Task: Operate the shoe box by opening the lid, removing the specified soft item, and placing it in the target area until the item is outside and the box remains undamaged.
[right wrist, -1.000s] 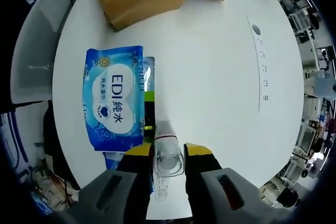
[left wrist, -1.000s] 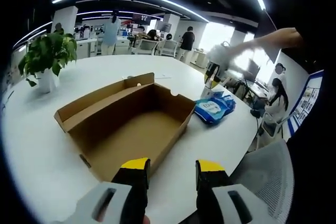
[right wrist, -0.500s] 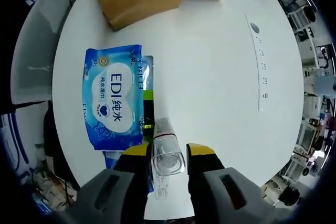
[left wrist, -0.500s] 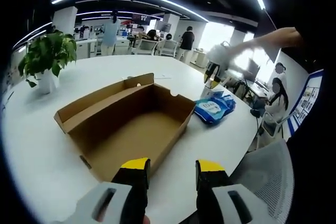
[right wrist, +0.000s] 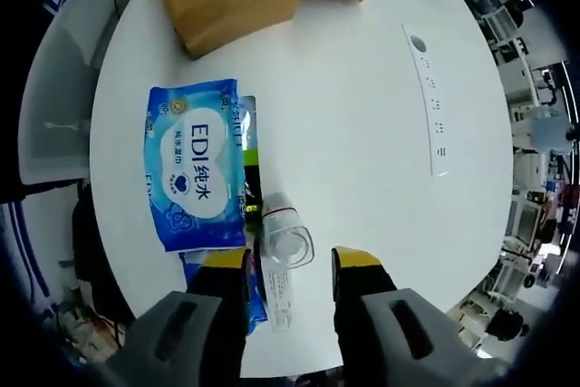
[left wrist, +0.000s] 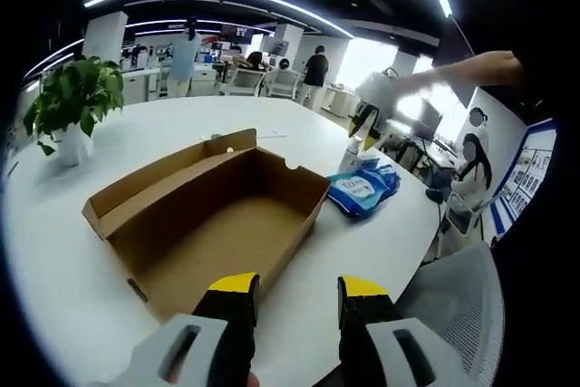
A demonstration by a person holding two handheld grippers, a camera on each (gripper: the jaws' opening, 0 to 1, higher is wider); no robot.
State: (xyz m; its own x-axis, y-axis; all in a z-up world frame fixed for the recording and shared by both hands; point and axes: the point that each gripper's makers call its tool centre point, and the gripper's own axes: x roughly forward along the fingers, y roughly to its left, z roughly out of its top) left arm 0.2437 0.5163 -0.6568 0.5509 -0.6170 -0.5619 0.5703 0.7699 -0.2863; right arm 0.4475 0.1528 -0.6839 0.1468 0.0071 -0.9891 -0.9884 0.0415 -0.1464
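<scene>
Now the right gripper (right wrist: 288, 260) hangs with jaws apart above a small clear bottle (right wrist: 283, 240) beside the blue wipes pack (right wrist: 192, 177), outside the opened shoe box (left wrist: 204, 224). Placement looks finished; next, lift clear. The left gripper (left wrist: 294, 292) stands open near the box.

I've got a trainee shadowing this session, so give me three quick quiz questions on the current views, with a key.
1. True or false: the shoe box on the white table has something inside it.
2. In the right gripper view, what lies directly left of the clear bottle? A) potted plant B) blue wipes pack C) chair
3. Are the right tool's jaws closed on the bottle?

Key: 1 false, the box looks empty. 2 B. 3 No, the jaws stand open on either side of it; the left tool is open too.
</scene>
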